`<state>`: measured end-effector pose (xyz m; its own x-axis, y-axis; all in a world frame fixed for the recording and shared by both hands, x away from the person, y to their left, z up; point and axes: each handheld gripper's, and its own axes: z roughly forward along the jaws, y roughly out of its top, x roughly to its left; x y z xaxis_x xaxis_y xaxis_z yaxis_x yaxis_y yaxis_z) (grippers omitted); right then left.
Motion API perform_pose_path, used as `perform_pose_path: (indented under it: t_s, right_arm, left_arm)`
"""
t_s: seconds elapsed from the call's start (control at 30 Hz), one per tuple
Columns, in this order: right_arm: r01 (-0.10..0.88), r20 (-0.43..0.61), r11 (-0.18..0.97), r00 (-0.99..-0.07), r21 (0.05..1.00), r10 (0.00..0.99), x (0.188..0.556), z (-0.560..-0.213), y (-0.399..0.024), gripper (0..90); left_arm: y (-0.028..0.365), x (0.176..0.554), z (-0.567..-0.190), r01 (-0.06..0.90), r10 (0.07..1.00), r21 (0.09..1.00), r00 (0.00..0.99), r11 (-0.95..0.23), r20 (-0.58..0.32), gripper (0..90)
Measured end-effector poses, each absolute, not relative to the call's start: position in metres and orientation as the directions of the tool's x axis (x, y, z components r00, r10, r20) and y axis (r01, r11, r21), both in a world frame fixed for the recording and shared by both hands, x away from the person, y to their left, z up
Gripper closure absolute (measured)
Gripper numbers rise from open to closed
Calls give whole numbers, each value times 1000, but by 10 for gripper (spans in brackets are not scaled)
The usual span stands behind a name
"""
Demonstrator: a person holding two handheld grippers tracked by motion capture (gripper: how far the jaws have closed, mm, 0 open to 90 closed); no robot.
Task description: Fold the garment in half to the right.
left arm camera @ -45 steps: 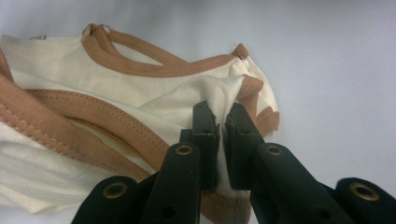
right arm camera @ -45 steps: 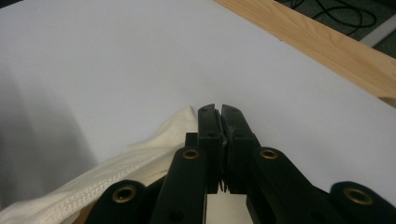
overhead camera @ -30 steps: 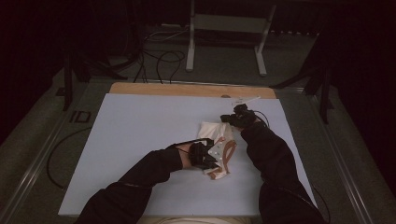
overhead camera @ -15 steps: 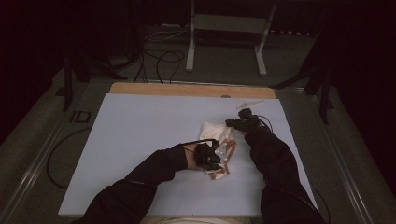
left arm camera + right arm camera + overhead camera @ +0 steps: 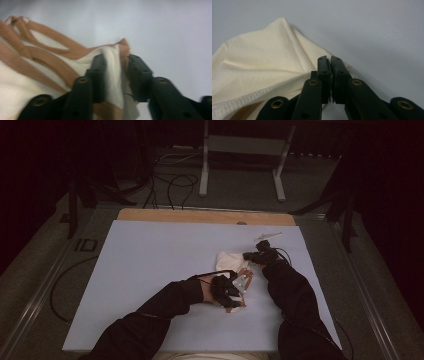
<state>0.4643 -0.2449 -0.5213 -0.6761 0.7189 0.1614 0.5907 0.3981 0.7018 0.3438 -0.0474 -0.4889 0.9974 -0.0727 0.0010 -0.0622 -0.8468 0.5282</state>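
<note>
Near edge of the table [image 5: 125, 320]: two dark sleeves come in from the bottom of the high view. Left forearm angles up and to the right, left hand [image 5: 209, 289] wrapped around the left gripper [image 5: 231, 292], which sits at the near end of a small cream garment [image 5: 229, 261] with tan ribbed trim. Garment lies bunched on the pale blue table surface, right of centre, between the two grippers.

Left gripper view: left gripper [image 5: 116, 75] has its jaws partly closed on a fold of the cream cloth [image 5: 50, 75], cloth filling the narrow gap between them; tan straps [image 5: 37, 42] loop off to the upper left on the table [image 5: 162, 30].

Farther out, right forearm runs nearly straight up the table, right gripper [image 5: 252, 255] pointing left, tip touching the far right edge of the garment. Right gripper view: right gripper [image 5: 330, 75] jaws pressed almost together, pinching the cloth [image 5: 262, 60] edge at a stitched hem [image 5: 257, 96]; cloth fans out to the left on the table [image 5: 374, 30].

Just beyond the right gripper, a small clear plastic scrap [image 5: 266, 237] lies on the table, apart from the garment. Far end: a wooden strip [image 5: 200, 216], then black cables [image 5: 170, 182] and a metal stand [image 5: 242, 145] on the floor.
</note>
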Motion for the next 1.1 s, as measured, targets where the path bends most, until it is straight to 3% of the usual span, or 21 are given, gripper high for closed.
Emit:
perform_pose_path:
  t_s: [0.37,0.53,0.87,1.1]
  right_arm:
    - [617,168,378,-645,690,746,464,-516,-255,698]
    - [595,145,385,-652,706,744,461,-502,-256,628]
    - [612,194,372,-661,698,725,460,-501,-249,606]
    - [646,186,407,-650,645,737,461,-508,-247,620]
  left_arm:
    - [-21,335,-467,-29,-36,638,999,-770,1,388]
    - [-5,330,-457,-13,-10,663,1000,-748,8,340]
    - [-14,327,-466,-17,-28,661,1000,-750,-7,360]
    - [-18,330,-471,-5,-30,664,999,-747,-26,449]
